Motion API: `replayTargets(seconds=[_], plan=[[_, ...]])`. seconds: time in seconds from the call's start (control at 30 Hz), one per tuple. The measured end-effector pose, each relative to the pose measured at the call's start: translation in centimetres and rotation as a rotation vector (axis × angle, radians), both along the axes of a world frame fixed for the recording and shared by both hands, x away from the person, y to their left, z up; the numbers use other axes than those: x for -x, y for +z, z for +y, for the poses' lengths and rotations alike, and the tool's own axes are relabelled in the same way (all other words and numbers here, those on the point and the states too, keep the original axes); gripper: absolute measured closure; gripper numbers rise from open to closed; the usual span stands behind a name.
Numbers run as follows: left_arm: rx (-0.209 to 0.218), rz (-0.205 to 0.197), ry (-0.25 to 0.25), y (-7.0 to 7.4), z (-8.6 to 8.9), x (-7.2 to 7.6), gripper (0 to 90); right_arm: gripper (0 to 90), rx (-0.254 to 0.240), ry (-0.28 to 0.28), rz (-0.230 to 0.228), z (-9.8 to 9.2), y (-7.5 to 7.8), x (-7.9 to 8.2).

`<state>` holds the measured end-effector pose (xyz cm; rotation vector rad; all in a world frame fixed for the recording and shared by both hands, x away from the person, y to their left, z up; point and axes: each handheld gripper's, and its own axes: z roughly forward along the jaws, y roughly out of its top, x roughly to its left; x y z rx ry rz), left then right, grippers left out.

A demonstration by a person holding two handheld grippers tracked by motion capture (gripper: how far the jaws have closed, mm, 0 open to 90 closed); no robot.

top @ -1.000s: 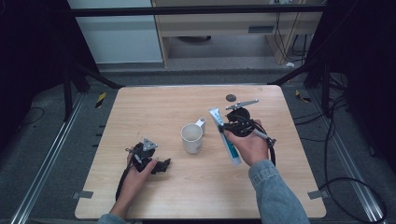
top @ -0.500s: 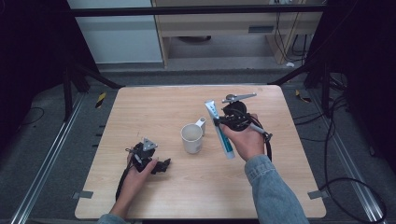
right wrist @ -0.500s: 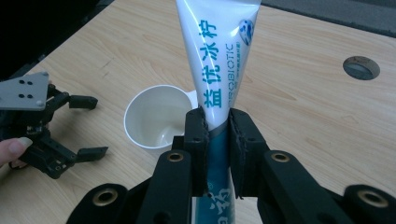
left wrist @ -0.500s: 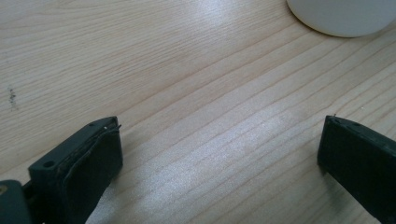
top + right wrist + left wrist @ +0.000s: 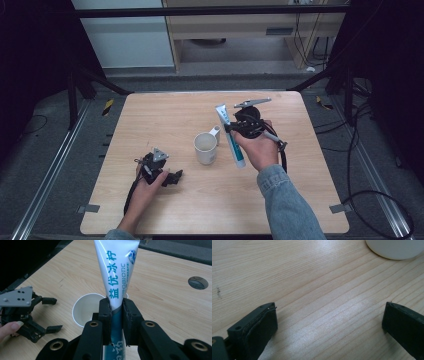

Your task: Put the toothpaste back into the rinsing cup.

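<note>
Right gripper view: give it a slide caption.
Right gripper clamps a toothpaste tube above a white cup on the wooden table.

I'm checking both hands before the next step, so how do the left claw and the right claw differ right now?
The left claw is open and holds nothing; the right claw is shut on the toothpaste tube. The left claw rests low on the table; the right claw is raised beside the mug. Both have black jaws.

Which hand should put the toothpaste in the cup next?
Right, most likely. The right tongs are already shut on the toothpaste tube, held close beside the white cup. The left tongs rest open on the table, holding nothing.
</note>
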<state>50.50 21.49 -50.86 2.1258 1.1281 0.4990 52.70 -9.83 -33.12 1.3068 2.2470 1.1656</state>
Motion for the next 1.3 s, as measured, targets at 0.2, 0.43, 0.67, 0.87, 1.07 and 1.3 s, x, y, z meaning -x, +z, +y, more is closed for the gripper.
replayTargets(seconds=[0.2, 0.43, 0.67, 0.87, 1.07, 1.3], plan=[[0.0, 0.001, 0.0, 0.0, 0.0, 0.0, 0.0, 78.7, 0.001, 0.005, -0.006, 0.4, 0.3, 0.0], [-0.001, 0.001, -0.001, 0.0, 0.0, 0.0, 0.0, 78.6, -0.001, -0.011, -0.014, 0.6, 0.4, -0.1], [-0.001, 0.0, 0.0, 0.0, 0.0, 0.0, 0.0, 78.6, -0.01, -0.029, -0.047, 1.0, 0.8, 0.1], [-0.001, 0.001, 0.0, 0.0, 0.0, 0.0, 0.0, 78.6, -0.004, -0.022, -0.056, 1.7, 0.8, 0.1], [-0.001, 0.001, 0.0, 0.0, 0.0, 0.0, 0.0, 78.6, -0.02, -0.039, -0.092, 2.1, 1.4, 0.0], [-0.001, 0.001, 0.0, 0.0, 0.0, 0.0, 0.0, 78.7, -0.027, -0.055, -0.12, 2.6, 2.1, -0.5]])
